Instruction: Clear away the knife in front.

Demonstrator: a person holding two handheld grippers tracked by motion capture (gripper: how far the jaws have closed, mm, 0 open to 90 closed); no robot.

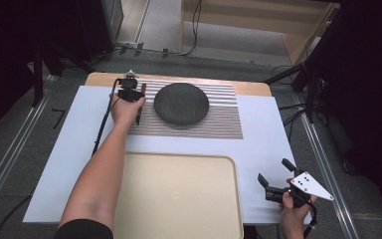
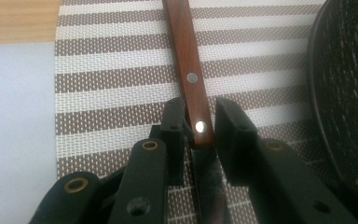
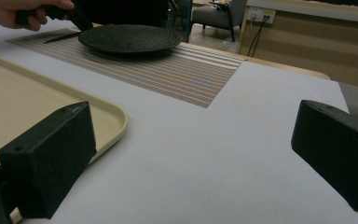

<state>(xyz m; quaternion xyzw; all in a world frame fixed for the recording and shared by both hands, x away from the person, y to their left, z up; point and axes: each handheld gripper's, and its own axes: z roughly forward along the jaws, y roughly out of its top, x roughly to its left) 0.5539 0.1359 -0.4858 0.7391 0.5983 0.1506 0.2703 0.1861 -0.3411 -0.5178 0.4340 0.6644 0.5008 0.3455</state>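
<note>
In the high view the left hand-held gripper (image 1: 135, 102) is seen at the far left of a striped placemat (image 1: 219, 124), just beside a dark round plate (image 1: 181, 103) that lies on its right. A thin dark object is seen under the hand there, but what it is cannot be told from that view. The left gripper view makes it plain: a knife (image 2: 191, 79) with a reddish wooden handle and two metal rivets lies flat on the placemat (image 2: 112, 79), and the jaws are set on either side of the handle's end, where the dark blade begins. The jaws are close against the handle; whether they are fully clamped cannot be told for certain. The plate's rim (image 2: 345, 93) is seen just to the right of the jaws.

The right hand-held gripper (image 1: 273, 185) is held near the right corner of the counter (image 1: 263, 149), well apart from the knife, with its jaws wide apart and nothing between them. A beige tray (image 3: 37, 98) is shown to its left in the right gripper view, with the plate (image 3: 129, 38) and the other hand (image 3: 14, 11) far ahead.
</note>
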